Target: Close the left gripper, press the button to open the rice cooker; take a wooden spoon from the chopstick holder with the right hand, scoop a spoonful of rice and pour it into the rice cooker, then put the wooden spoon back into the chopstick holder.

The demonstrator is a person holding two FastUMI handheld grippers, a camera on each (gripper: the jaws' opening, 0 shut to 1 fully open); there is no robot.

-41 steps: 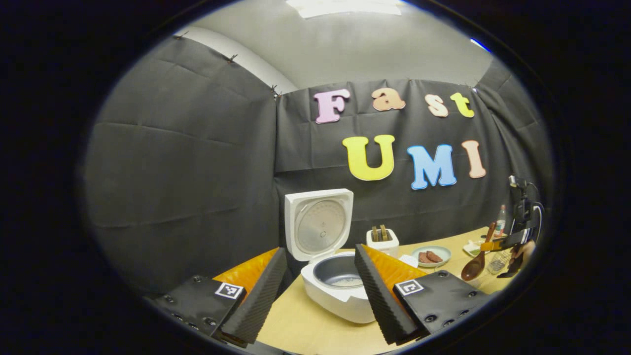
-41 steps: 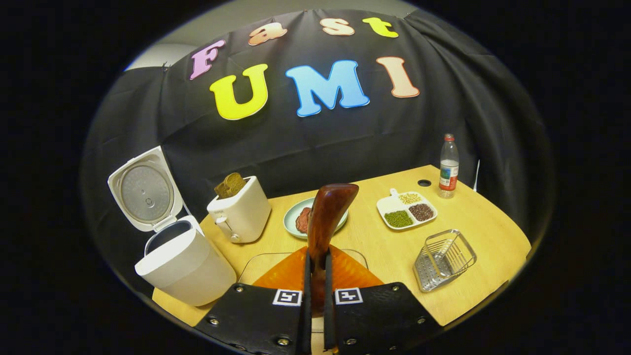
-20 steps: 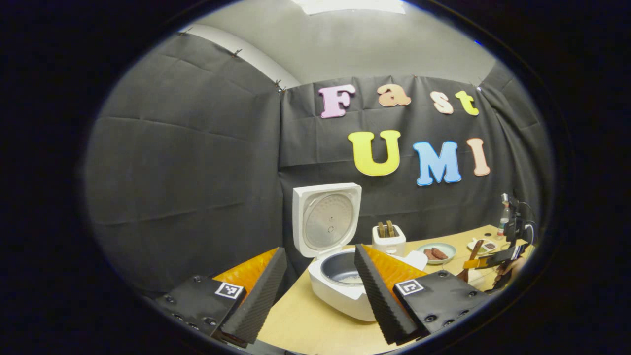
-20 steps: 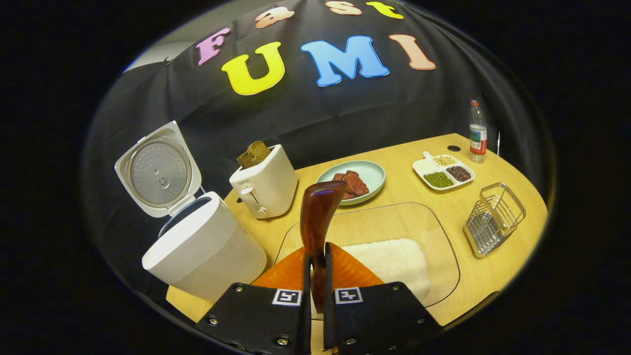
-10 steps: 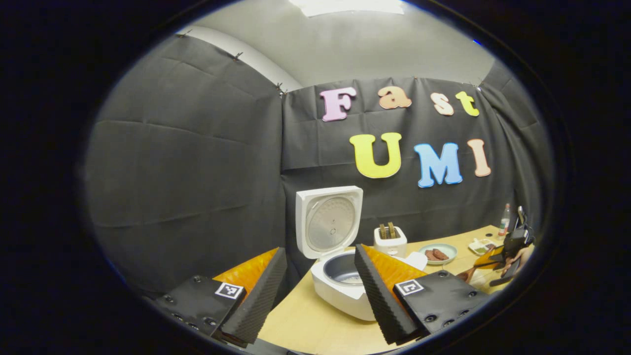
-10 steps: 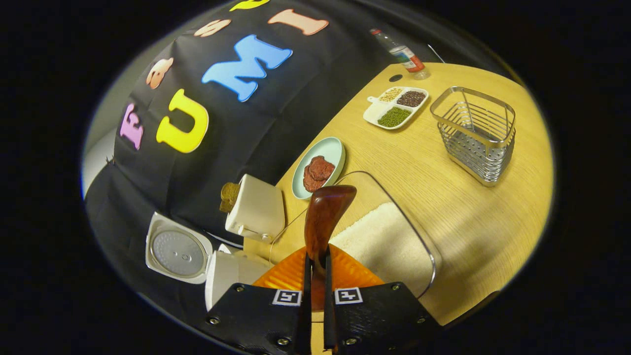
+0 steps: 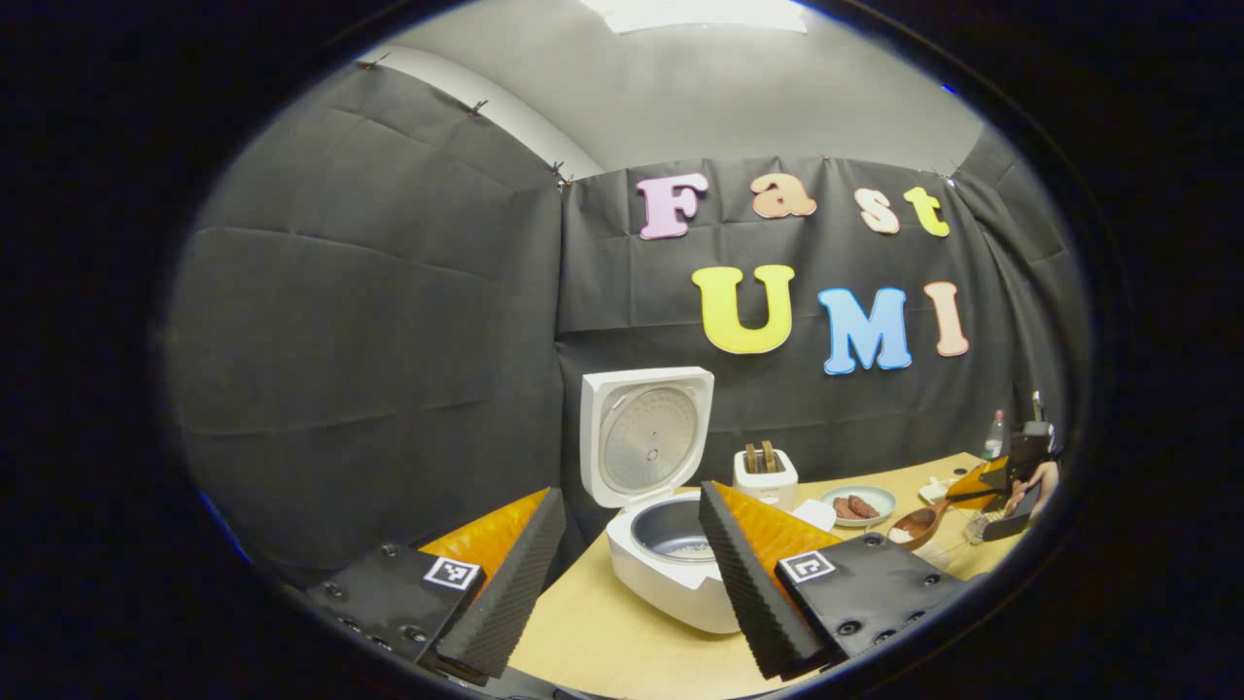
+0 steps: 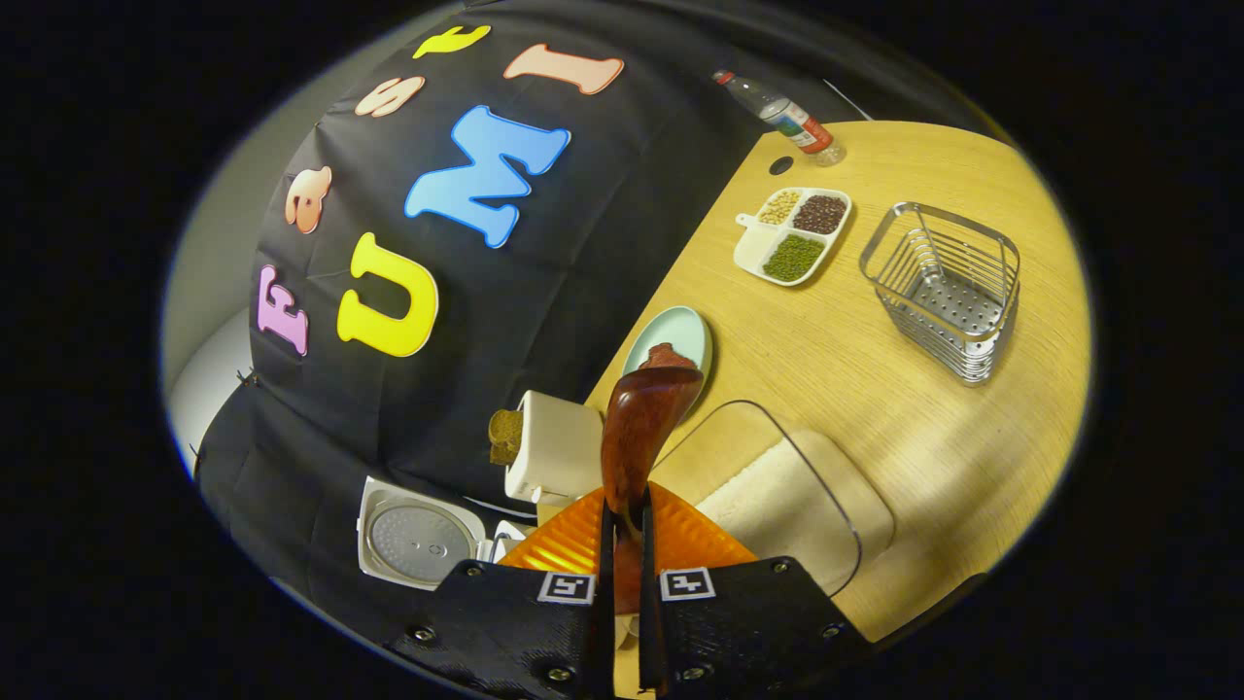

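Rice now sits heaped in the bowl of the wooden spoon [image 7: 917, 526], which a second ago was dipping empty toward the glass dish [image 8: 777, 496]; in the left gripper view the spoon has come up level over the table's right side, so the scoop looks done and the carry to the rice cooker [image 7: 671, 554] is the step in hand. That cooker stands at the table's left edge with its lid [image 7: 646, 436] upright and the pot open — a little rice already shows inside. The left gripper [image 7: 632, 554] hovers in front of it, fingers spread wide, holding nothing. The right gripper [image 8: 622, 574] is pinched tight on the spoon's handle, rolled hard to one side. Between spoon and cooker stand the toaster [image 8: 550, 445] and, nearer the back edge, a plate [image 8: 671, 345] of meat — the toaster is the likeliest thing to clip. Farther right lie a divided dish [image 8: 792, 233] of beans, the wire chopstick holder [image 8: 943, 292] near the right edge, and a bottle [image 8: 787, 115] at the far corner; all well apart from the route.
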